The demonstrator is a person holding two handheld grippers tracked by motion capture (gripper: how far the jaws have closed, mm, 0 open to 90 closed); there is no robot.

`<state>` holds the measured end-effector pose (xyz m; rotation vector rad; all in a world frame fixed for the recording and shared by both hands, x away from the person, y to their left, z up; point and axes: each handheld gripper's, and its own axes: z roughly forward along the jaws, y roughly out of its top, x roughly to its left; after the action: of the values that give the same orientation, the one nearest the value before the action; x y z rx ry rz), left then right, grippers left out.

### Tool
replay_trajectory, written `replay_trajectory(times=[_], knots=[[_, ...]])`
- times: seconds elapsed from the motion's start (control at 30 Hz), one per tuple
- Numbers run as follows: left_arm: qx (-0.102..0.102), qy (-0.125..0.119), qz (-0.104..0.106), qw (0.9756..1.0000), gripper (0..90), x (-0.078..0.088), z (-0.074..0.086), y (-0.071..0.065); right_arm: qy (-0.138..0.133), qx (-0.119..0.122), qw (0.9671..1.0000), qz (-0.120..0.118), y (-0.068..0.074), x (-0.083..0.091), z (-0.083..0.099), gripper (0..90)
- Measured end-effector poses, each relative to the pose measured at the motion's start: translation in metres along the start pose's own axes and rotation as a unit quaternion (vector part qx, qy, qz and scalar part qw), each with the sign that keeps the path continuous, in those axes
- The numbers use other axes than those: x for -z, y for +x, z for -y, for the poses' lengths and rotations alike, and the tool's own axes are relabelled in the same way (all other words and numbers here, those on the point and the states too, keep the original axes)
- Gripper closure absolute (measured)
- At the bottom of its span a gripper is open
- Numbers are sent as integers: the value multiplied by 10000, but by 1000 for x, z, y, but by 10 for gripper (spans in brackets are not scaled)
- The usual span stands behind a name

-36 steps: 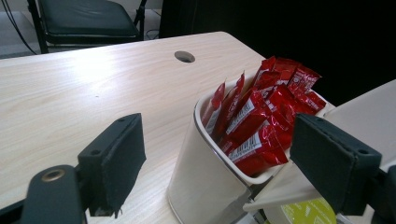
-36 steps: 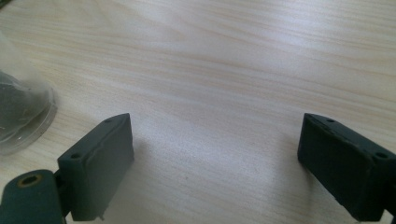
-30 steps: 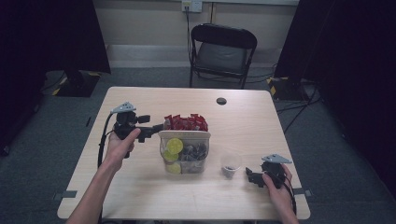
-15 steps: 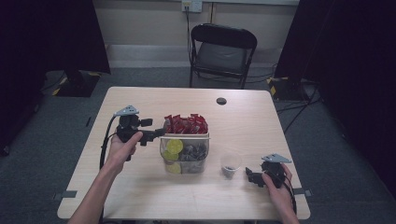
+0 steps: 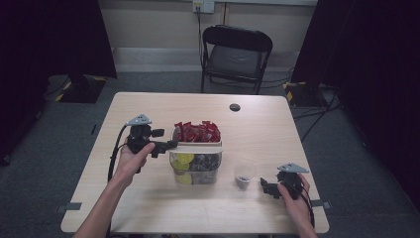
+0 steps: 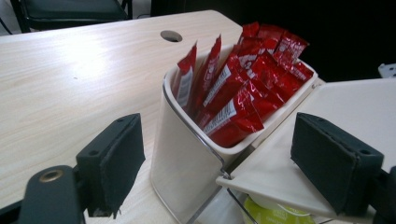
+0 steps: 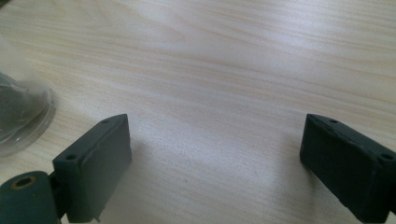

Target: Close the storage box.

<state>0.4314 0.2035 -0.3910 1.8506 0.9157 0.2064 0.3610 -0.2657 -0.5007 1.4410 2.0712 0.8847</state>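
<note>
At table centre sits a clear organizer (image 5: 196, 159), its far compartment packed with upright red sachets (image 5: 197, 132), its near one holding yellow-lidded pods (image 5: 184, 158) under a pale divider shelf (image 5: 198, 148).

Left gripper (image 5: 168, 145): level with the organizer's rim, jaws spread wide, holding nothing. In the left gripper view the jaws straddle the corner of the sachet compartment (image 6: 187, 154), one pad out over bare table, the other over the shelf (image 6: 299, 144).

Right gripper (image 5: 265, 187): rests near the table's front right, jaws wide apart, empty. A small clear cup (image 5: 244, 174) stands just beside it.

Risks, as judged:
- Closing from this stance could pinch the organizer wall rather than a sachet, dragging or tipping the whole holder, since nothing braces it.
- Sachets look loosely packed; grabbing one might pull its neighbours out.
- A sideways shove could send the organizer into the cup.

View differences: the high view gives the layout, a chair (image 5: 236, 54) beyond the table, and the cup's dark contents. The left gripper view gives sachet print and shelf edge close up. The right gripper view shows wood grain and the cup's rim (image 7: 23, 121) at its edge.
</note>
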Motion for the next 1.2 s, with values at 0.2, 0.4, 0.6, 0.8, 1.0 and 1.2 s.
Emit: replay_trajectory(times=[0.2, 0.4, 0.6, 0.8, 1.0, 1.2], knots=[[-41, 194, -38, 9998, 169, -4, 7, -3, 0, -1, 10000, 0, 0, 0, 0, 84], [-65, 346, -104, 9993, 169, -9, 14, -5, -1, 0, 10000, 0, 0, 0, 0, 84], [-59, 412, -89, 9991, 154, -10, 18, -3, 2, 0, 10000, -1, 0, 0, 0, 84], [-29, 383, -93, 9992, 161, -6, 21, -4, 0, 0, 10000, 0, 0, 0, 0, 84], [-71, 366, -167, 9992, 161, 4, 21, -1, -1, -1, 10000, 0, 0, 0, 0, 84], [-61, 300, -297, 9991, 158, 20, 23, 4, -1, 1, 10000, 1, 0, 0, 0, 84]])
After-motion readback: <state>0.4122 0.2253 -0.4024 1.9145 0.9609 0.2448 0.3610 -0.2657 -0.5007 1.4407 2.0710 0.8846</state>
